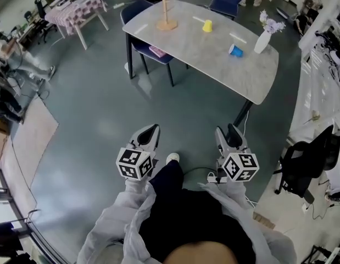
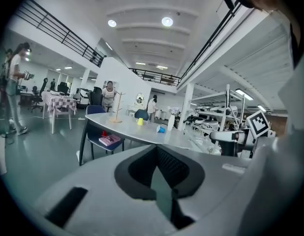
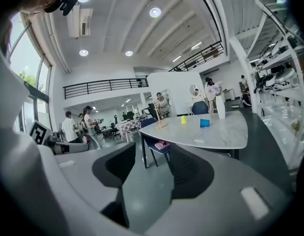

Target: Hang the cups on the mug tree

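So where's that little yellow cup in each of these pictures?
Head view: yellow cup near the top, on the table, right of the mug tree.
Left gripper view: yellow cup just left of centre, right of the mug tree.
Right gripper view: yellow cup just right of centre, right of the mug tree.
Shared landmark: the mug tree.

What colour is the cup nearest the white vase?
Blue. The cup shows best in the head view.

Matt wooden mug tree [image 1: 166,7] on smooth marbled table [image 1: 205,56].
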Motion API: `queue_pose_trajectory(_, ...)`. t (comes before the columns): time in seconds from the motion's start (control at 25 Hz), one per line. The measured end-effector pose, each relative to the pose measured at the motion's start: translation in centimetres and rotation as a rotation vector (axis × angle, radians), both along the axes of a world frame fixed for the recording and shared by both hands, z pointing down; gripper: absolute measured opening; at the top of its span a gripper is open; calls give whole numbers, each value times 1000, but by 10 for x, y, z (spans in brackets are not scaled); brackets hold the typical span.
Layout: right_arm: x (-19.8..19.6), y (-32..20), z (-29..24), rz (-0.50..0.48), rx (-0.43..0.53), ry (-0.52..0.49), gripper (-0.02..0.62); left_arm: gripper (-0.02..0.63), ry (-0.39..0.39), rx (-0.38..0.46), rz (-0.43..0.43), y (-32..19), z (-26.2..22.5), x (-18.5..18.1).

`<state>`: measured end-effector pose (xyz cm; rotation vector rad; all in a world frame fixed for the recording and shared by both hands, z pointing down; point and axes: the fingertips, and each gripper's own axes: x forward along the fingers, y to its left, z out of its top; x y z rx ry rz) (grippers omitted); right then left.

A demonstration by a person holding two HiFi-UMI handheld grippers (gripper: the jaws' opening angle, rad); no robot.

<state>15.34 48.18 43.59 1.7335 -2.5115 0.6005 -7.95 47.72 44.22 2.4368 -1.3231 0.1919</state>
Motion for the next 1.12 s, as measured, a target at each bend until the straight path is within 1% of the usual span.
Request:
queue_pose_trajectory(0.2,-7,-50,1,1,-16,13,212,6,3,-18,-4,-56,3,-12)
queue_pose_trajectory(0.52,-13,-126,-3,42,-7,10,212,7,-8,-7,39,-137,0,-21)
queue_pose_trajectory(0.64,-18,-148,-2,56,-5,1,212,7,-3,-1,53,-160,-1,-25)
queue_pose_trajectory(0.84,-31,-170,4,71,-6,-17,211,6,-10,-8,91,-182,5,-29)
queue_pose_trajectory(1.12,-42,-165,21,57,-61,-9,210,8,-3,-54,107,-177,20,-32)
